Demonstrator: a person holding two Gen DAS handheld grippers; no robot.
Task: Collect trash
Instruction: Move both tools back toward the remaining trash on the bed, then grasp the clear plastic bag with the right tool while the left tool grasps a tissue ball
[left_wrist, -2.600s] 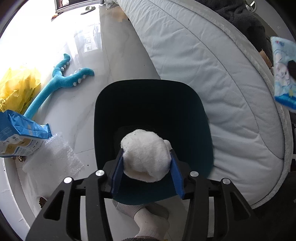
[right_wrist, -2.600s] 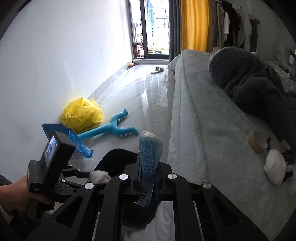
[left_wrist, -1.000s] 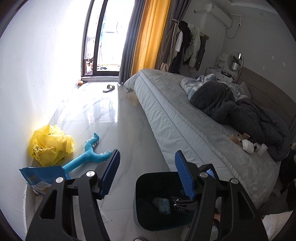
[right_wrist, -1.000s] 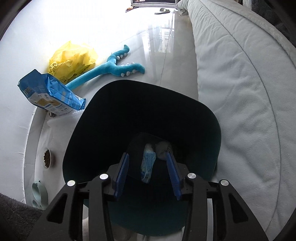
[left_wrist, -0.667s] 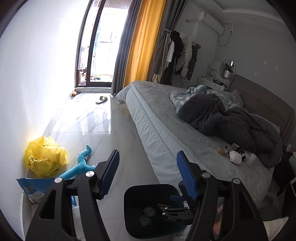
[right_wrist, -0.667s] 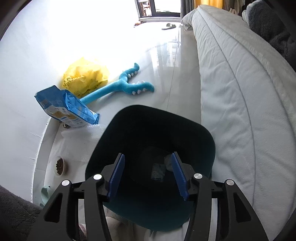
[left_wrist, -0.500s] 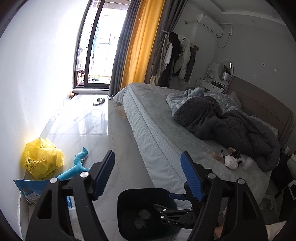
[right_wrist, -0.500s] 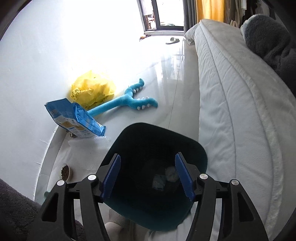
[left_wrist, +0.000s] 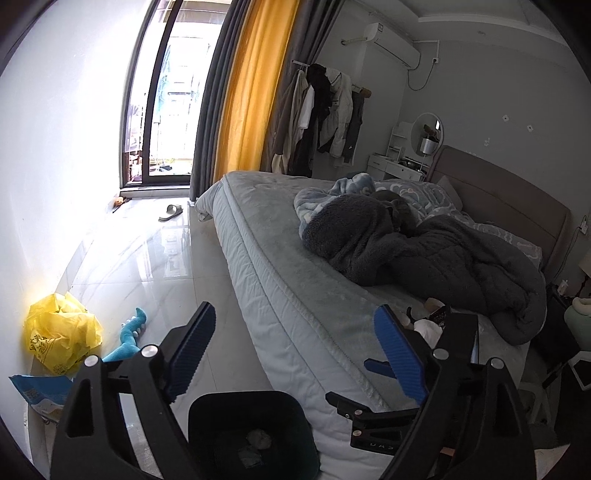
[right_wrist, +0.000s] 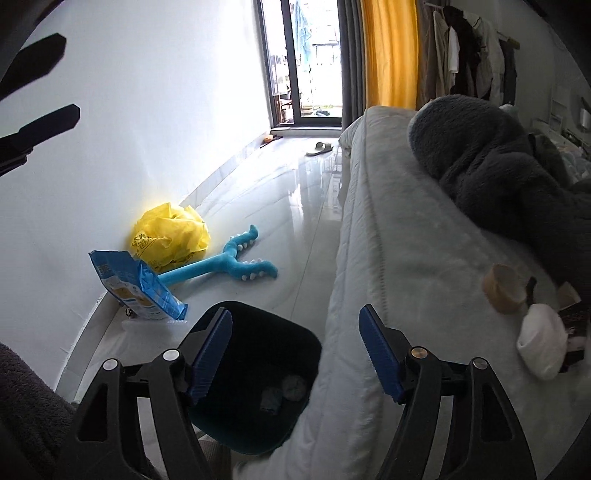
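Observation:
A dark teal bin (right_wrist: 280, 328) stands on the floor beside the bed, with a white wad (right_wrist: 293, 386) and a blue wrapper (right_wrist: 271, 398) inside. It also shows in the left wrist view (left_wrist: 207, 413). My right gripper (right_wrist: 295, 354) is open and empty above the bin's right edge. My left gripper (left_wrist: 295, 354) is open and empty, raised over the bin and bed edge. On the bed lie a cardboard roll (right_wrist: 504, 284), a white wad (right_wrist: 541, 339) and a dark wrapper (right_wrist: 574, 317); they also show in the left wrist view (left_wrist: 430, 325).
The grey bed (right_wrist: 413, 229) carries a dark blanket (right_wrist: 498, 158). By the left wall lie a yellow bag (right_wrist: 170, 232), a blue packet (right_wrist: 133, 284) and a blue plush toy (right_wrist: 229, 266). A slipper (right_wrist: 319, 147) lies near the balcony door.
Both grippers let go of their trash into the bin, opened wide, and rose and tilted up away from the bin. The bed and room have come into view.

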